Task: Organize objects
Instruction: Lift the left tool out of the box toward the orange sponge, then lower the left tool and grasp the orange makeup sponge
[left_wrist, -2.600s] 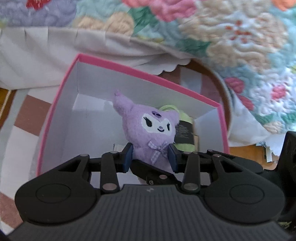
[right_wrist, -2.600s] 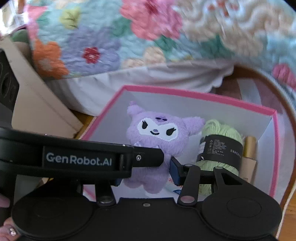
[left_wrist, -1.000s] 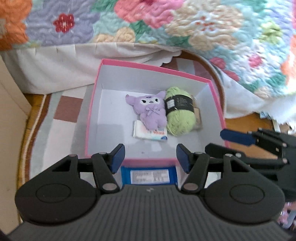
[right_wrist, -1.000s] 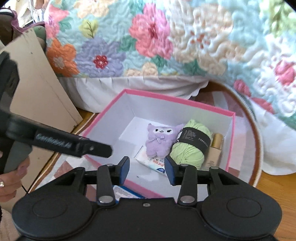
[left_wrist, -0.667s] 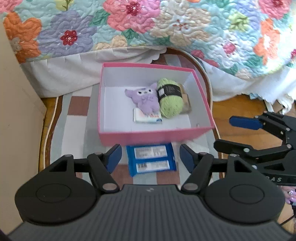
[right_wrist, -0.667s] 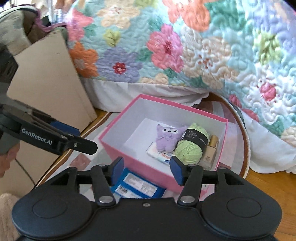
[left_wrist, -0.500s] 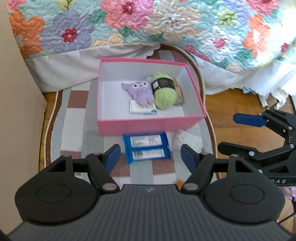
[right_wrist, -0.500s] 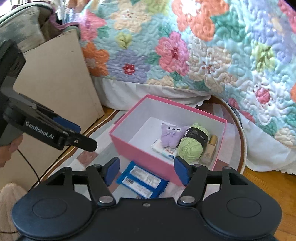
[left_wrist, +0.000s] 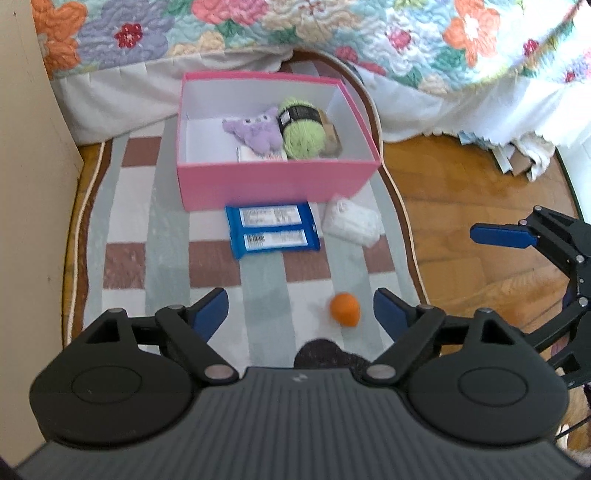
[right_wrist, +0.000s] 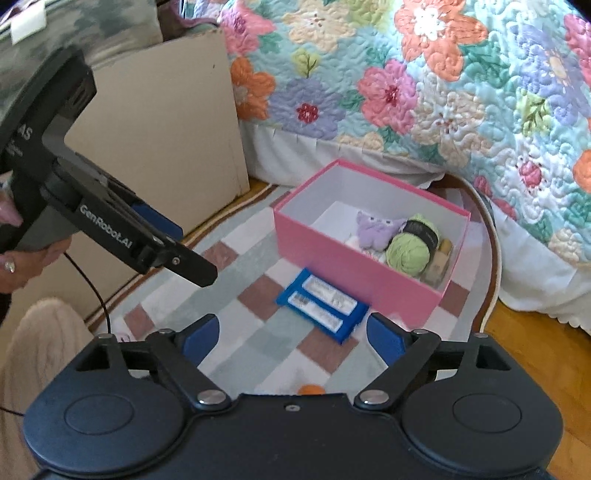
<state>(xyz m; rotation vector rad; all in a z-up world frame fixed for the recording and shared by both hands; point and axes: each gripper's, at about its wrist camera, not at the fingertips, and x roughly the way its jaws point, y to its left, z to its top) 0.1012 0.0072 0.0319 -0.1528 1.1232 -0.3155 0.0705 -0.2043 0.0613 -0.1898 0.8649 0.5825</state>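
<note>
A pink box on the striped rug holds a purple plush toy, a green yarn ball, a small bottle and a white packet. In front of the box lie a blue snack pack, a white wad and a small orange piece. My left gripper hangs above the rug, jaws opening, nothing between them. My right gripper is the same, jaws opening and empty.
A flowered quilt hangs over the bed behind the box. A beige board stands at the left. Bare wood floor lies right of the rug, with paper scraps under the bed's edge. A dark object peeks above my left gripper's body.
Both grippers let go of the plush toy in the box, drew back and upward, and their jaws spread wider. The snack pack, white wad and orange piece came into view.
</note>
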